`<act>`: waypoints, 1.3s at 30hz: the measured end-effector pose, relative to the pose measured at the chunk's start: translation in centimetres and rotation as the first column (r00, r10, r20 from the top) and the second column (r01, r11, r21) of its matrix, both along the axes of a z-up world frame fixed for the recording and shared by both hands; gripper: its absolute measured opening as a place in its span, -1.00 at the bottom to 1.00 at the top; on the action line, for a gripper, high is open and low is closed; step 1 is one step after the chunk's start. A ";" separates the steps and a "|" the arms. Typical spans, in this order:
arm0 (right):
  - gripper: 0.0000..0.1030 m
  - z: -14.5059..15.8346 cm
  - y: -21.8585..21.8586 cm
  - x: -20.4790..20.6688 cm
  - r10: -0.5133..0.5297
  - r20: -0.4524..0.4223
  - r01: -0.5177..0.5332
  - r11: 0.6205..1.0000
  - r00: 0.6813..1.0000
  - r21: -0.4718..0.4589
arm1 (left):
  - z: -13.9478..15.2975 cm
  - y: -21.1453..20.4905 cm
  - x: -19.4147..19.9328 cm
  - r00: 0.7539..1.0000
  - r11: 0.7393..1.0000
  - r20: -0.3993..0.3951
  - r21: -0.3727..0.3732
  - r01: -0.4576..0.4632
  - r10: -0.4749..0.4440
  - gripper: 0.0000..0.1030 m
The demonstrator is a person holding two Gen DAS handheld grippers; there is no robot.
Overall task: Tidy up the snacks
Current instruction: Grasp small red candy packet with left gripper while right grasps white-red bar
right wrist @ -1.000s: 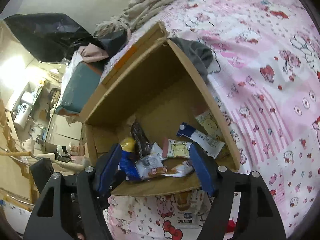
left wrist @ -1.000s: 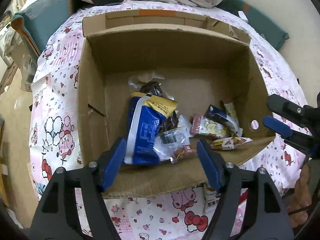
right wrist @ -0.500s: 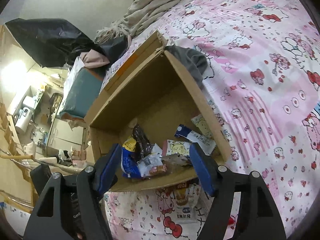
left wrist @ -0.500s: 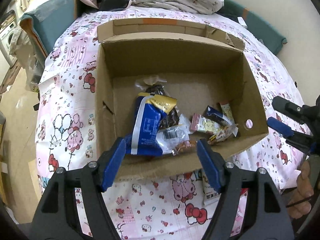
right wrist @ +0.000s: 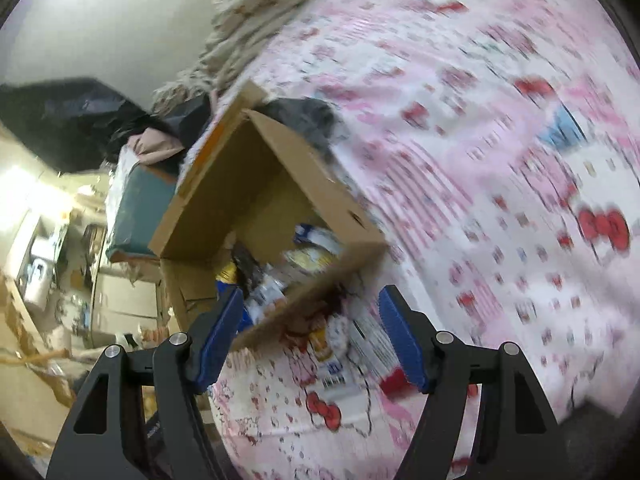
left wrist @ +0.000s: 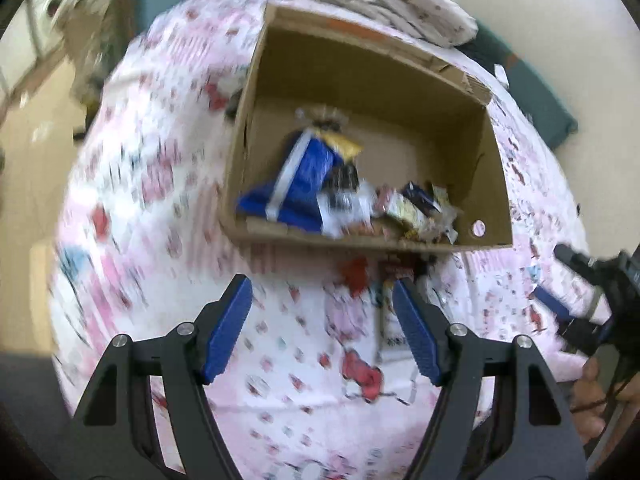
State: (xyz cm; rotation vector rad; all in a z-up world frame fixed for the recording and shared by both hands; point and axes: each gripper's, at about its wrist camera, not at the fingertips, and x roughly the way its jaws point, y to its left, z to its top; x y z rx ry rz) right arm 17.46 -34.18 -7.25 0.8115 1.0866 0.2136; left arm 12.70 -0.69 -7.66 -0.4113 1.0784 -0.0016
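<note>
An open cardboard box [left wrist: 486, 168] [right wrist: 256, 176] sits on a pink cartoon-print bedsheet. Inside lie a big blue and yellow snack bag [left wrist: 304, 176] and several small packets [left wrist: 416, 208] [right wrist: 312, 256]. More snack packets [right wrist: 340, 344] [left wrist: 392, 320] lie on the sheet just in front of the box. My left gripper [left wrist: 322, 308] hangs open and empty over the sheet, short of the box's near wall. My right gripper [right wrist: 310, 320] is open and empty too, with the loose packets showing between its fingers below. In the left wrist view the right gripper [left wrist: 576, 292] shows at the right edge. Both views are motion-blurred.
A crumpled blanket [left wrist: 384, 12] and dark clothing [right wrist: 304, 120] lie behind the box. A teal cushion [right wrist: 140, 208] borders the bed's far side, with a cluttered room floor beyond. A person's hand [left wrist: 592, 396] holds the right gripper.
Both grippers have pulled back from the box towards the bed's near side and rolled; the box now sits farther off and tilted in both views. The loose packets in front of it have come into view.
</note>
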 end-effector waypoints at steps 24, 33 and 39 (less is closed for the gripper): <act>0.43 -3.0 -0.5 1.0 -0.015 -0.136 0.024 0.998 0.991 0.065 | -9.0 -6.1 4.2 1.000 1.000 -0.026 0.008 0.006 -0.006 -0.75; 0.43 -4.2 1.1 1.4 0.051 -0.192 -0.055 0.998 0.980 -0.016 | -4.6 -4.0 1.8 0.985 0.995 -0.144 0.021 0.097 -0.093 -0.75; 0.39 -6.1 3.0 2.1 0.129 -0.279 -0.165 0.980 0.951 -0.110 | -0.7 -2.7 0.0 0.960 0.972 -0.179 0.055 0.229 -0.216 -0.75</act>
